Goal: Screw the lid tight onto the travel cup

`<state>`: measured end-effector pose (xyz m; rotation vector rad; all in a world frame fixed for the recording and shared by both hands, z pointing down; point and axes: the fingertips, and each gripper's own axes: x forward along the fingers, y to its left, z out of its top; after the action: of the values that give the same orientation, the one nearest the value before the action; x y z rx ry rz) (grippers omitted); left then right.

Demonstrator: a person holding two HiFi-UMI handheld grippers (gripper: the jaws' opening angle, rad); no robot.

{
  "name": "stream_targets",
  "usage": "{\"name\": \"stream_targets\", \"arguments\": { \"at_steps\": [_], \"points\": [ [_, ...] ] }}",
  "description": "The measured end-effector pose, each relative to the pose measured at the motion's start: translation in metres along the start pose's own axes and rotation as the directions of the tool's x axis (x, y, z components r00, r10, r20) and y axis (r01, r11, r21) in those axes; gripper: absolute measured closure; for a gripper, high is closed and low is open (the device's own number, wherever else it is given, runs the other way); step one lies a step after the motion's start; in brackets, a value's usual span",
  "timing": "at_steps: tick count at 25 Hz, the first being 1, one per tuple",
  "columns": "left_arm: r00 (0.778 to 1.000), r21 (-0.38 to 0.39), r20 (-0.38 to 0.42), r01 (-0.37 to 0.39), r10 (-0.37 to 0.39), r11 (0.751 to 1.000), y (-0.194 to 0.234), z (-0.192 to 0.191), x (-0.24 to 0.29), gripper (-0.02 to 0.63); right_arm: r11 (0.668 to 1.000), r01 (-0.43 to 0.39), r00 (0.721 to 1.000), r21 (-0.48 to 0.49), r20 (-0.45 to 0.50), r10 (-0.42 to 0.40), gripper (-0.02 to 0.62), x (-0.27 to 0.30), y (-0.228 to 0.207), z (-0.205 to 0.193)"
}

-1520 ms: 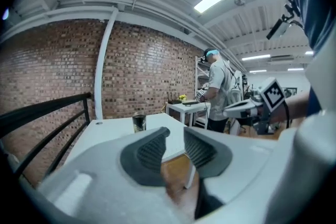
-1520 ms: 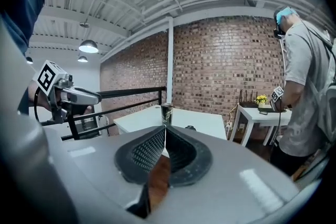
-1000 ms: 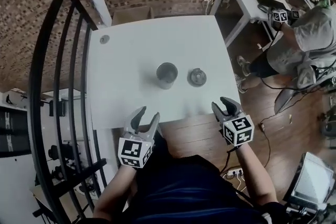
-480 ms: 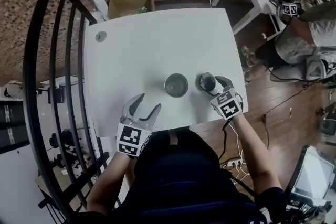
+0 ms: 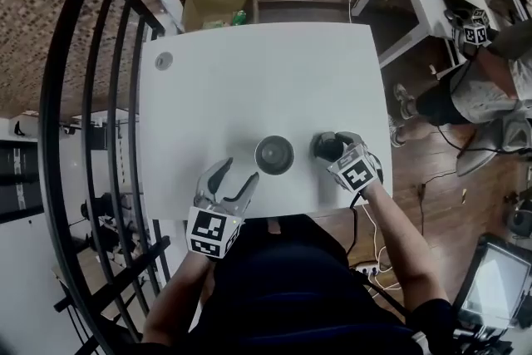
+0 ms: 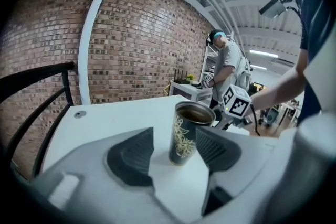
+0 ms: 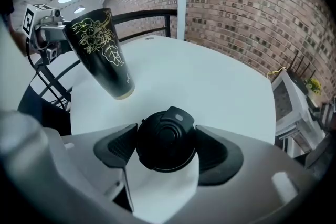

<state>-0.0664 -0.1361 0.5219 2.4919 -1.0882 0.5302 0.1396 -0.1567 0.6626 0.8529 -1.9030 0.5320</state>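
Grey right claw (image 7: pixel 165 148): jaws opening, straddling the lid (image 7: pixel 167 139) with a pad close on either side; I judge nothing is gripped yet.
Black lid: flat on the white counter (image 7: pixel 220 92), top up, its flip tab (image 7: pixel 178 114) pointing away from the claw; centred in the gap.
Lid risk: round and smooth, so a squeeze set off-centre could squirt it forward across the counter, or catch the tab and lift it crooked.
Left claw (image 6: pixel 176 145): jaws closing on nothing; the cup (image 6: pixel 185 136) stands just ahead of the tips, in line with the gap, untouched.
Travel cup: upright, open-mouthed, dark with a gold pattern, just left of the lid and apart from it.
Cup risk: tall and narrow, near the counter's front edge; a nudge from one jaw before the other could tip it.
Thread risk: a lid set down tilted would likely cross-thread, and an unheld cup would spin with it.
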Motion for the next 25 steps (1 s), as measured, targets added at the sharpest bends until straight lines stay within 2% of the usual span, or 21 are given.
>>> {"name": "stream_targets", "arguments": {
  "at_steps": [5, 9, 13, 16, 19, 21, 25],
  "points": [
    [1.000, -0.023, 0.003, 0.007, -0.007, 1.000, -0.004, 0.001, 0.008, 0.362, 0.999, -0.031, 0.999, -0.006, -0.034, 0.031, 0.250, 0.001, 0.001, -0.003],
    [1.000, -0.024, 0.018, 0.024, -0.023, 0.999, 0.002, 0.008, 0.012, 0.379, 0.999, -0.036, 0.999, -0.025, -0.021, 0.036, 0.252, 0.003, -0.001, 0.009],
    [0.997, -0.036, 0.059, 0.055, -0.053, 0.998, -0.002, 0.005, 0.004, 0.379, 0.999, -0.046, 0.999, -0.002, -0.026, 0.046, 0.255, 0.001, 0.002, 0.002],
    [0.992, -0.039, 0.087, 0.091, -0.087, 0.995, -0.006, 0.005, -0.005, 0.379, 0.996, -0.063, 0.998, 0.062, -0.020, 0.064, 0.256, -0.002, 0.002, -0.004],
    [0.990, 0.025, 0.079, 0.117, -0.118, 0.993, -0.006, 0.001, -0.003, 0.356, 0.988, -0.082, 0.997, 0.130, 0.016, 0.080, 0.256, -0.004, -0.008, -0.004],
    [0.989, 0.086, 0.038, 0.137, -0.141, 0.987, -0.007, -0.008, 0.003, 0.342, 0.982, -0.089, 0.996, 0.164, 0.043, 0.083, 0.256, -0.012, -0.013, -0.001],
    [0.976, 0.193, -0.070, 0.215, -0.205, 0.957, -0.013, -0.029, 0.013, 0.341, 0.986, -0.076, 0.989, 0.146, 0.137, 0.056, 0.258, -0.052, -0.008, 0.031]
  ]
}}
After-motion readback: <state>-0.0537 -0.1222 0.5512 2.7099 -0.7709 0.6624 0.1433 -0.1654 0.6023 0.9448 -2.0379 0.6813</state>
